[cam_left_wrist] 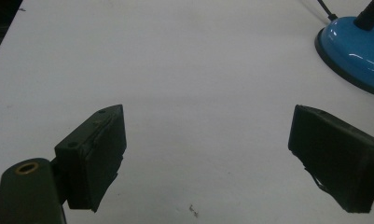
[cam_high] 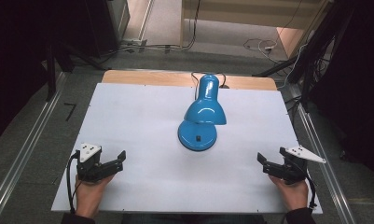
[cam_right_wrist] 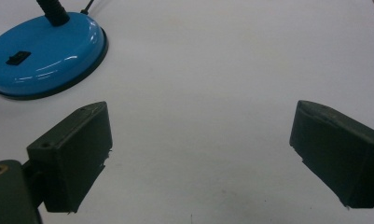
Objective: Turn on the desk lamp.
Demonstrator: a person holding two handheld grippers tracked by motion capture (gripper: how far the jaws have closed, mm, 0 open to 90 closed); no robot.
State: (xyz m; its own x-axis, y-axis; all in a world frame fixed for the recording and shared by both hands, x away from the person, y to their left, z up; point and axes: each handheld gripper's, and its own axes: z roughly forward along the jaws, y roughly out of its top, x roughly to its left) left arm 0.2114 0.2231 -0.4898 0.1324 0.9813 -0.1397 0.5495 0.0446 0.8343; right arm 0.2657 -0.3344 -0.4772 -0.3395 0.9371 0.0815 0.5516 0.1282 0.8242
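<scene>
A glossy blue desk lamp (cam_high: 202,112) stands in the middle of the white table (cam_high: 142,121), its shade bent down over its round base (cam_high: 197,136). A black switch (cam_right_wrist: 17,57) sits on the base (cam_right_wrist: 47,51). My left gripper (cam_high: 115,161) rests at the table's near left, open and empty, with the lamp base (cam_left_wrist: 355,51) far off to its upper right. At the near right my right gripper (cam_high: 264,161) is open and empty too, well short of the base.
A black cable (cam_high: 194,77) runs from the lamp over the table's far wooden edge (cam_high: 142,77). Metal rails (cam_high: 21,154) flank the table on the floor. Dark stands and cables (cam_high: 310,56) crowd the far right.
</scene>
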